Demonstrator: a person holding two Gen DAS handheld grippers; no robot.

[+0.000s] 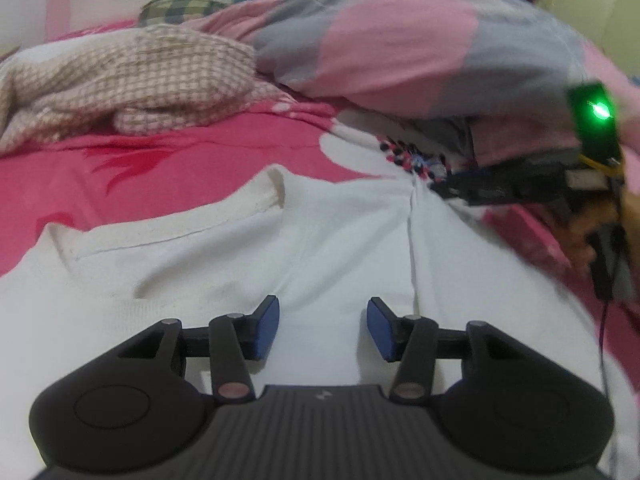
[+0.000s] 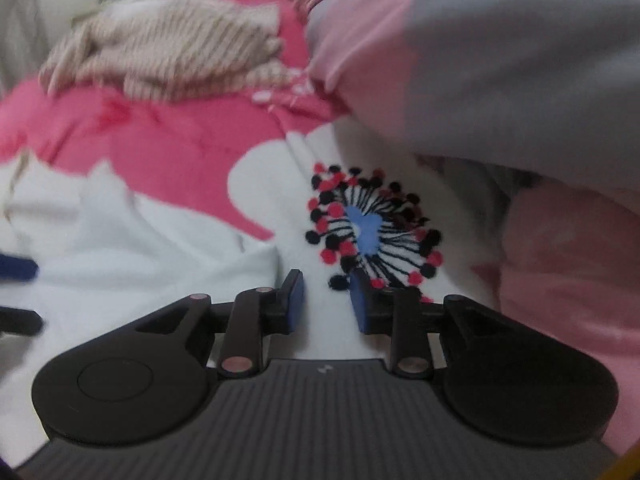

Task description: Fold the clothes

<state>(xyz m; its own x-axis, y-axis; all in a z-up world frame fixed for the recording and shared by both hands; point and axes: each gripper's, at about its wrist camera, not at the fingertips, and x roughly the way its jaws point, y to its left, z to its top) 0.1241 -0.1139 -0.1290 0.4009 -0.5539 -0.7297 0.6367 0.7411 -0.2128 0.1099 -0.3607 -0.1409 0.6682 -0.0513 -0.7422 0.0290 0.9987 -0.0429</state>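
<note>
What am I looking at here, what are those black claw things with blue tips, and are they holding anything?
These are two handheld grippers, each carrying a camera that looks along its fingers. One picture is from the left gripper, the other from the right gripper. Both hover over a white garment spread on a pink bedsheet; it has a round dotted embroidery. A checked cloth and a pink and grey quilt lie behind. Both sets of jaws stand apart, gripping nothing.
</note>
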